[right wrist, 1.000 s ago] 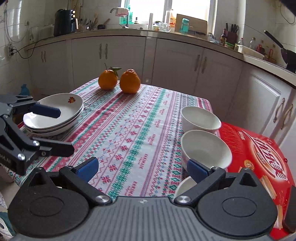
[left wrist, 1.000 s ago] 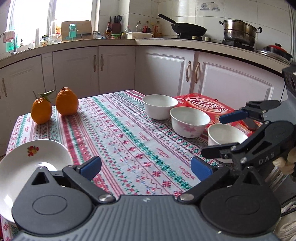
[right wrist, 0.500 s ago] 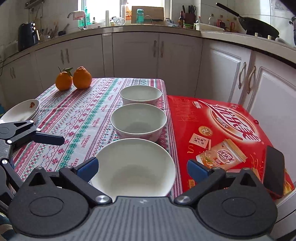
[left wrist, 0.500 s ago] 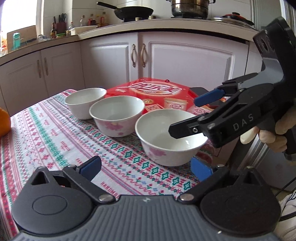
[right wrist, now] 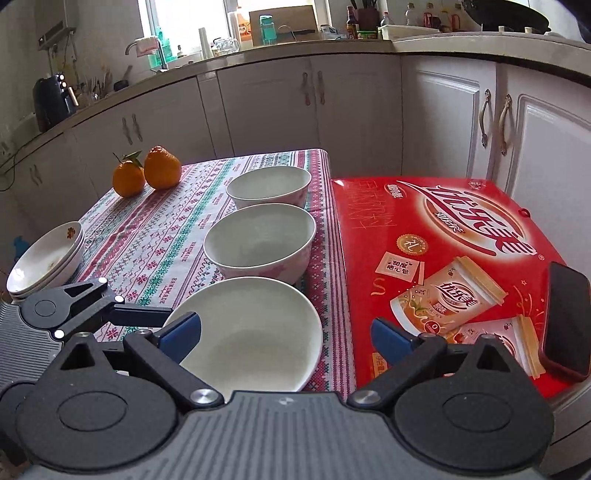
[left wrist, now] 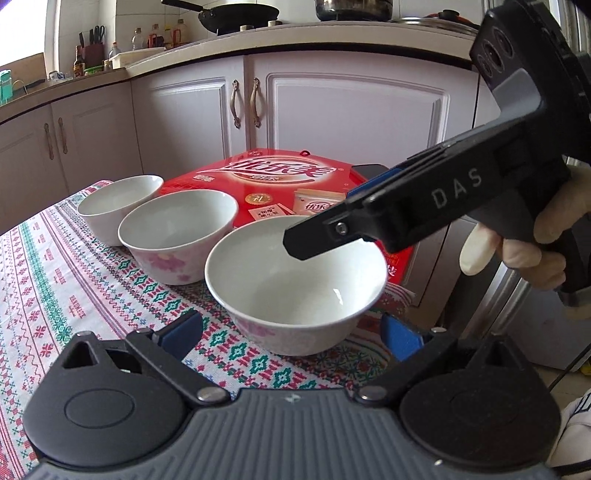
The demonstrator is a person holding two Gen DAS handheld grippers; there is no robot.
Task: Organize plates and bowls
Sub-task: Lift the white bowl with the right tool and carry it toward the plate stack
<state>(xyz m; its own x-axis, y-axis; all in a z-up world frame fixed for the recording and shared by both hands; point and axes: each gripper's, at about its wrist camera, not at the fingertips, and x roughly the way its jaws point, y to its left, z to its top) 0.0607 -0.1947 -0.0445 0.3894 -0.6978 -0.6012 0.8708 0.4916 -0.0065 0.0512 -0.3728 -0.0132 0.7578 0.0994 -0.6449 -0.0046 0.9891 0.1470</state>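
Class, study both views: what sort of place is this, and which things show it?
Most likely a home kitchen: white cabinets under a countertop, a black wok on the counter, and a faucet by the window.

Your left cam sits low, close to the nearest bowl (left wrist: 295,284), facing the cabinets. Your right one looks down the bowl row. Both share those bowls and the red box (right wrist: 443,251).
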